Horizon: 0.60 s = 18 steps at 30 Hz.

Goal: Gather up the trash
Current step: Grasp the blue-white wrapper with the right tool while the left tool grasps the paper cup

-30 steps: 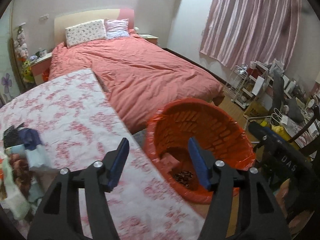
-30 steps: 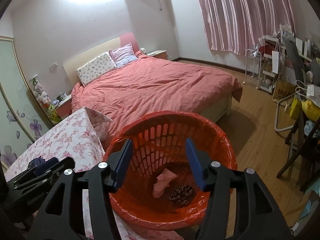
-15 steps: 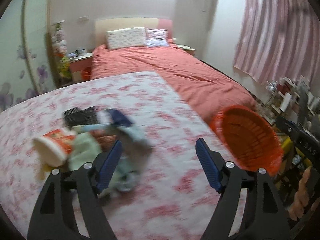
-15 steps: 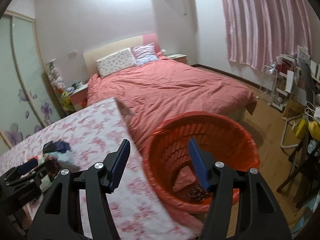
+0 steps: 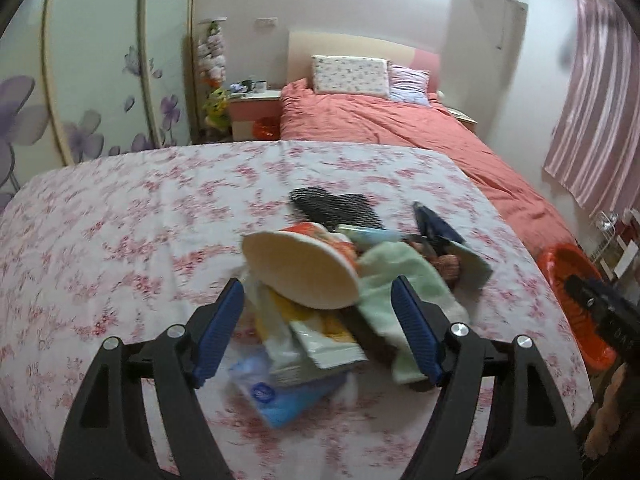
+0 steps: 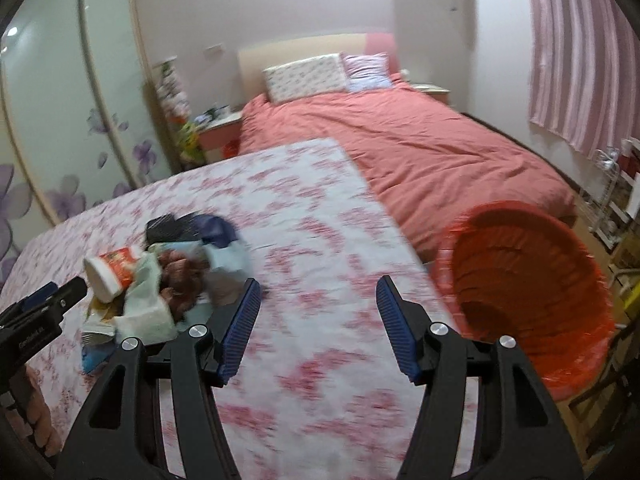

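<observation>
A pile of trash [image 5: 344, 280] lies on the floral tablecloth [image 5: 140, 220]: a paper cup [image 5: 300, 268] on its side, a pale green cloth [image 5: 404, 280], flat packets [image 5: 316, 340], a blue pack [image 5: 280, 396], a black mesh piece [image 5: 336, 208]. My left gripper [image 5: 318, 328] is open, its jaws on either side of the pile's near end, just below the cup. The pile also shows in the right wrist view [image 6: 160, 276]. My right gripper [image 6: 318, 328] is open and empty above the table, right of the pile. The orange basket [image 6: 524, 280] stands beside the table's right edge.
A bed with a salmon cover [image 6: 420, 148] lies beyond the table. Wardrobe doors with a flower print [image 5: 80, 80] line the left wall. A bedside table [image 5: 252, 108] stands by the bed. Pink curtains [image 6: 580, 52] and cluttered racks [image 6: 616, 200] are at the right.
Both grippers have swung left, away from the orange basket and toward the pile. The left gripper has closed in on the pile, which now sits between its open jaws.
</observation>
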{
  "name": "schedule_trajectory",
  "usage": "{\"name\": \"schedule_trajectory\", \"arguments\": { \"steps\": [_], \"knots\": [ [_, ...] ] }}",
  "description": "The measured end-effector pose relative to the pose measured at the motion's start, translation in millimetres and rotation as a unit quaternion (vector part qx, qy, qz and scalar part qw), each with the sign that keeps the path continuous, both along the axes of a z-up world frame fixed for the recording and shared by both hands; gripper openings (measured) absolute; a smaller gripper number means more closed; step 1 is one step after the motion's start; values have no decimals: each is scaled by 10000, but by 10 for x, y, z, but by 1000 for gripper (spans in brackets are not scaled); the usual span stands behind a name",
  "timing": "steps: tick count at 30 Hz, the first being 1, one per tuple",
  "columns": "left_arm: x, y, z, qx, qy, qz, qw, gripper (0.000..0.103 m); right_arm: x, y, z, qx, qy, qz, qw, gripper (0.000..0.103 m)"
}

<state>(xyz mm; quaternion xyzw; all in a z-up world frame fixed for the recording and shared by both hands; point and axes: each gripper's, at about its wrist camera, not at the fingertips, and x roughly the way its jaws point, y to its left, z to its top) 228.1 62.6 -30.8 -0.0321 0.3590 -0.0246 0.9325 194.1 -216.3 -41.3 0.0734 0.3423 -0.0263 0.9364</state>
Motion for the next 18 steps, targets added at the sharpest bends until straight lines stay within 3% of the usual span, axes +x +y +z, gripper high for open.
{"name": "schedule_trajectory", "arguments": {
  "steps": [6,12,15,18],
  "knots": [
    [61,68,-62,-68,25,-38,10000,74,263,367,-96,-30,92,481,9988,60],
    [166,21,-118,-196,105,-139,9997,70,564,494,-306,-18,420,591,9974,55],
    [228,-24,-137,-231,142,-184,9995,69,678,500,-371,76,530,631,9966,52],
    [285,-63,-162,-243,176,-234,9993,66,763,511,-426,143,632,679,9956,41]
  ]
}}
